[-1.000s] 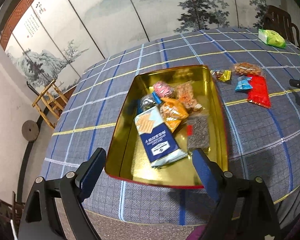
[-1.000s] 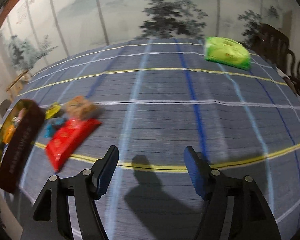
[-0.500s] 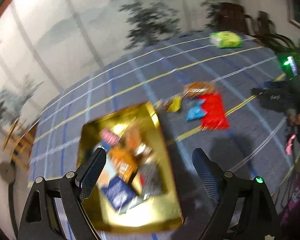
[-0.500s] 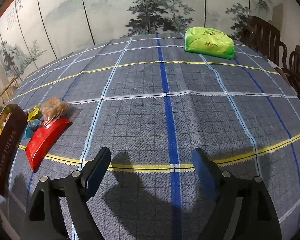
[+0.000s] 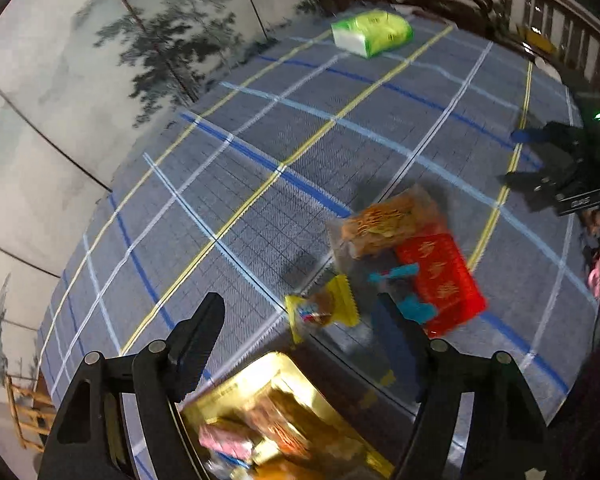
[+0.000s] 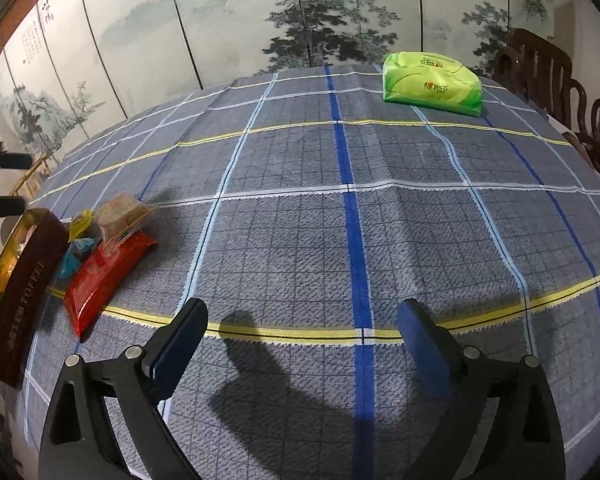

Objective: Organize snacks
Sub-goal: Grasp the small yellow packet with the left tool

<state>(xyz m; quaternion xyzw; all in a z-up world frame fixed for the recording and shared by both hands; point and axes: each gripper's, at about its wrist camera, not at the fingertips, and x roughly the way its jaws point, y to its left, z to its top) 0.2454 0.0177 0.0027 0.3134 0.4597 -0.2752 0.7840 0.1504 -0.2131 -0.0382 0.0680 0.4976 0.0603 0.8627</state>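
Clearly lettered "TOFFEE" on maroon tin (image 6: 18, 292) wall, both tools (image 5: 300, 320) (image 6: 302, 318) spread wide, nothing held.

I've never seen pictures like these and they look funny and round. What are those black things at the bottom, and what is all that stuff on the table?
Those black things are tongs that a person holds, one in each hand. A small camera sits on each and looks out along its two fingers, so both pictures bend at the edges.

One picture comes from the left tongs, the other from the right tongs. Both are open and hold nothing.

On the checked tablecloth lie loose snacks: a red packet, a clear bag of orange crackers, a yellow sweet and a blue wrapper. Beside them stands a gold tin with snacks already inside. Far off lies a green tissue pack.
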